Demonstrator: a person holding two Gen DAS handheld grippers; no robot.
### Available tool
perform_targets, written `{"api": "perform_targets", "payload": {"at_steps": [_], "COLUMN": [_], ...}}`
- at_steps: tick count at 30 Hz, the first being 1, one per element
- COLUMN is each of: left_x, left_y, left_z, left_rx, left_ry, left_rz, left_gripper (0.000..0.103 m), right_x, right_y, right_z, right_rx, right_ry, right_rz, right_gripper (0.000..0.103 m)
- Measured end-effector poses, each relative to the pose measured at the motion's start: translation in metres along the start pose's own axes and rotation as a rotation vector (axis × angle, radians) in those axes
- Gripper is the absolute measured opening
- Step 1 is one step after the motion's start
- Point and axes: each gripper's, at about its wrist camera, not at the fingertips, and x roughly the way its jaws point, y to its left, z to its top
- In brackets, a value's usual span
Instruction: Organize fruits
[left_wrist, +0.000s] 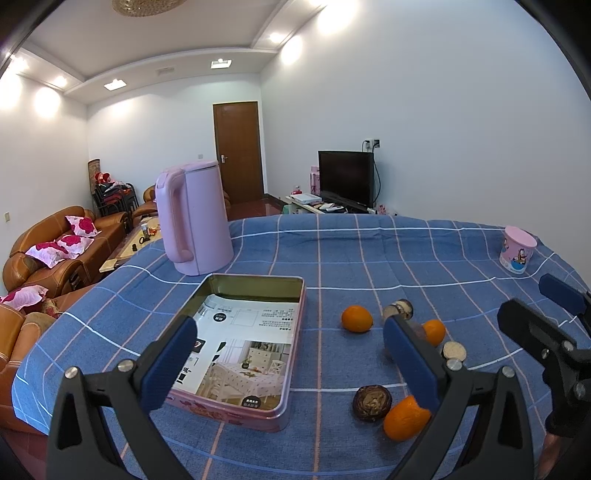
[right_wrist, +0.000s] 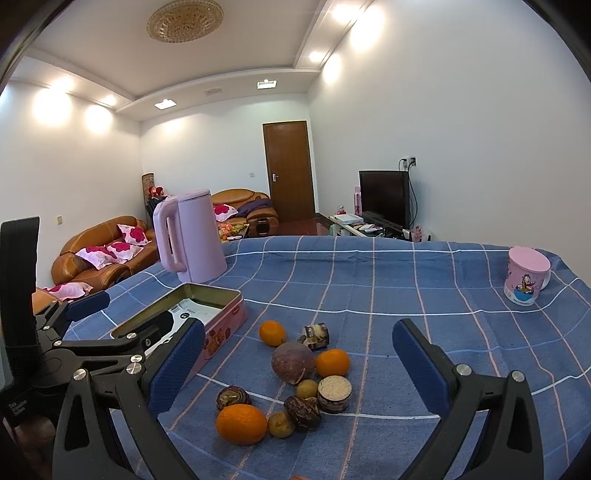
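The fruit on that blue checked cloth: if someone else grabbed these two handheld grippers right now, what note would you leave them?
Left gripper: open, empty, hovering over the tin's right edge.
Right gripper: open, empty, facing the fruit pile.
Pink rectangular metal tin: sits on the blue checked tablecloth, holding only a printed paper sheet, no fruit.
Fruit: all loose on the cloth to the right of the tin. Three oranges, the nearest, a round purple fruit, plus small brown and cut pieces.
Done: nothing placed yet.
Left: likely move every fruit into the tin. The pink kettle and pink cartoon mug stand apart.
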Motion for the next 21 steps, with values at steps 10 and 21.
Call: {"api": "perform_targets", "payload": {"at_steps": [10,21], "left_x": [0.0002,0.0002], "left_y": [0.0022,0.0021], "left_z": [-0.0007,-0.001], "left_rx": [-0.004,-0.004], "left_ry": [0.002,0.002], "left_rz": [0.001,0.0], "left_gripper": [0.103,0.103], "right_x": [0.0005,0.0032], "right_y": [0.0023,0.0032], "right_z": [-0.0017,-0.0027], "right_rx": [-0.002,-0.001], "right_ry": [0.004,0.016], "right_rz": [0.001,0.005], "right_gripper": [0.102,0.102]}}
